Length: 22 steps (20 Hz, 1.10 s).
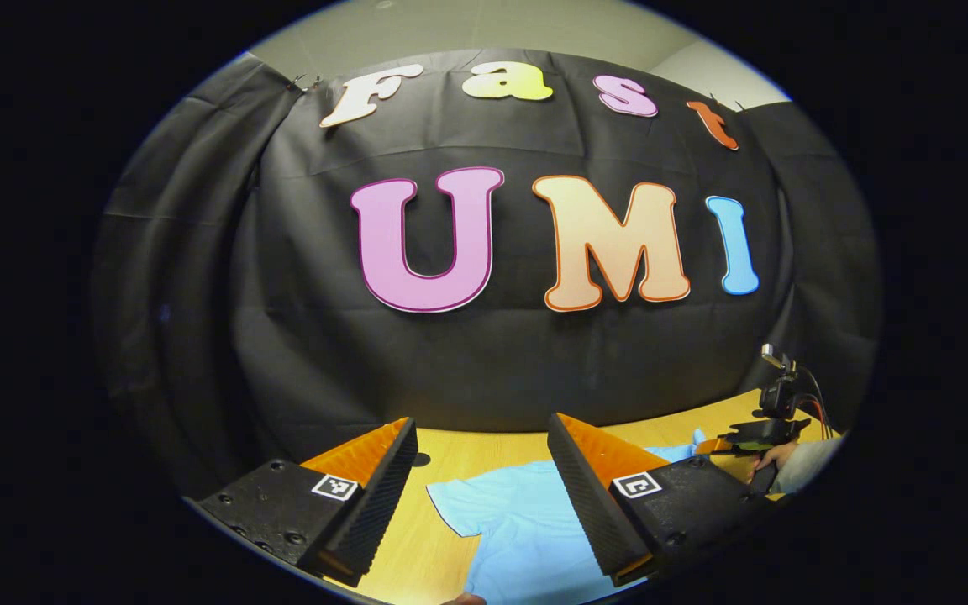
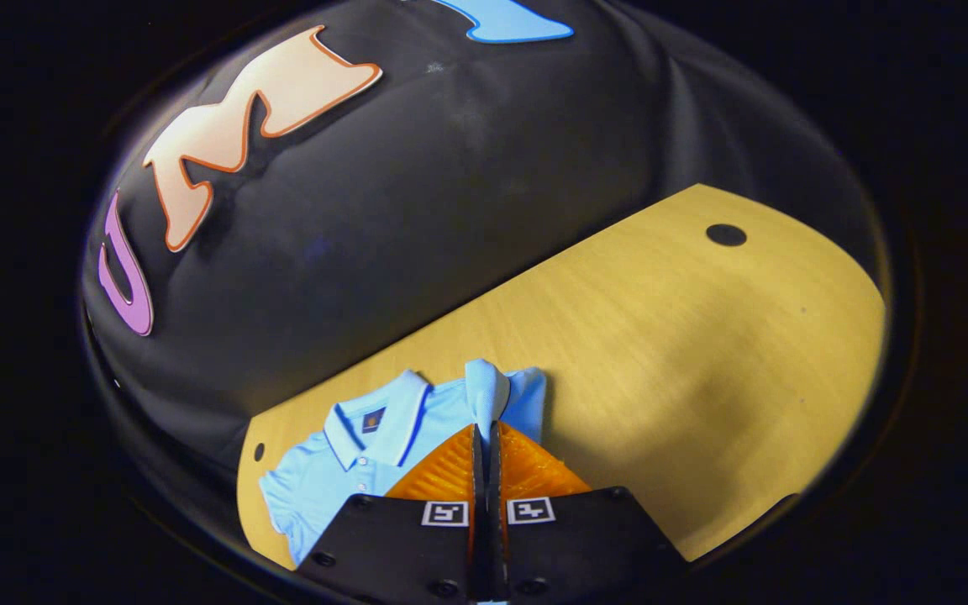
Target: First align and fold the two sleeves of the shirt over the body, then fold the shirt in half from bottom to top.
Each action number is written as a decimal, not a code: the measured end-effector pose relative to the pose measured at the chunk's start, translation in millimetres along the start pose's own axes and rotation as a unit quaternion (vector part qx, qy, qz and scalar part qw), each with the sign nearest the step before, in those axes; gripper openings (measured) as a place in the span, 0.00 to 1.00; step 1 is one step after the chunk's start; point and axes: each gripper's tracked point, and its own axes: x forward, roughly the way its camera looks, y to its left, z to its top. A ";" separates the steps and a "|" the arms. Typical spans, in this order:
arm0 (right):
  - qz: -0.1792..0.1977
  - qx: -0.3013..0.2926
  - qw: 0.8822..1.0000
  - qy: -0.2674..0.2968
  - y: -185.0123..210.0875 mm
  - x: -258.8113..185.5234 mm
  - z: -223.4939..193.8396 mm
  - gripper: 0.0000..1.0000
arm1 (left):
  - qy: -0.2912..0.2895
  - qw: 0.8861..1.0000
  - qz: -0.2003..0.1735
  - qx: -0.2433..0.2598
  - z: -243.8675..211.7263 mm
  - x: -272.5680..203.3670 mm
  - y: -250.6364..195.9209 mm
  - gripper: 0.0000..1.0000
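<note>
Right gripper (image 2: 486,437) first: its jaws are squeezed together with a strip of the light blue shirt (image 2: 341,475) pinched between them; in the right gripper view that strip, which looks like the sleeve (image 2: 486,388), stands up out of the fingertips and folds back over toward the collar (image 2: 375,424); so it's clenched on fabric, not on air. Just left of the jaws you can see the collar with its dark trim, a small dark patch inside the neck and a couple of buttons below; the other short sleeve spreads out toward the near left edge of the worktop (image 2: 686,336). The shirt lies flat on the yellow wood-look worktop, close to its left corner; to the right the surface is bare wood grain with a dark round spot (image 2: 726,234) far off near the right edge.

Left gripper (image 1: 481,454): jaws spread wide apart, nothing between them, hanging above the worktop (image 1: 450,458); through the gap in the left gripper view you see a short sleeve and part of the body of the shirt (image 1: 518,529) lying flat underneath; can't tell how high above it the tips sit. Far right in that same view there's the other gripper (image 1: 715,447) low over the cloth, with a hand (image 1: 774,458) and a grey sleeve (image 1: 812,466) behind it. Black cloth wall (image 1: 492,370) behind everything.
</note>
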 end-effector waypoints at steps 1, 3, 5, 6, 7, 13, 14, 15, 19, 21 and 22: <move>0.007 0.005 1.000 0.009 6.8 2.2 -8.5 0.02 | 0.003 1.000 0.001 -0.002 -3.1 -0.3 0.0 0.94; 0.018 0.008 0.999 0.028 18.6 6.6 -24.9 0.03 | 0.007 1.000 0.006 -0.008 -6.3 0.7 5.6 0.94; 0.029 0.010 0.999 0.038 30.6 10.1 -35.9 0.03 | 0.020 1.000 0.012 -0.016 -16.7 4.0 10.7 0.94; 0.036 0.015 0.998 0.043 38.7 10.7 -39.9 0.03 | 0.028 0.999 0.016 -0.022 -23.2 6.7 15.9 0.94; 0.050 0.022 0.997 0.051 48.4 9.5 -47.0 0.02 | 0.037 0.999 0.020 -0.029 -32.4 7.3 18.8 0.94; 0.111 -0.047 0.992 0.037 70.7 -27.1 -51.7 0.99 | 0.087 0.992 0.040 -0.084 -92.5 32.8 35.4 0.96; 0.111 -0.068 0.991 0.033 68.2 -35.2 -50.5 0.97 | 0.094 0.991 0.041 -0.088 -100.8 38.0 38.0 0.96; 0.110 -0.084 0.990 0.030 65.4 -43.1 -51.2 0.91 | 0.103 0.990 0.040 -0.089 -111.4 44.8 38.0 0.96; 0.098 -0.113 0.989 0.024 44.5 -73.6 -56.3 0.97 | 0.139 0.984 0.044 -0.102 -156.4 75.9 39.0 0.96; 0.085 -0.131 0.987 0.026 26.8 -88.2 -60.6 0.97 | 0.161 0.980 0.049 -0.107 -182.5 92.8 39.9 0.96; 0.078 -0.139 0.987 0.025 17.7 -93.8 -61.4 0.97 | 0.175 0.977 0.057 -0.108 -194.9 99.6 44.1 0.95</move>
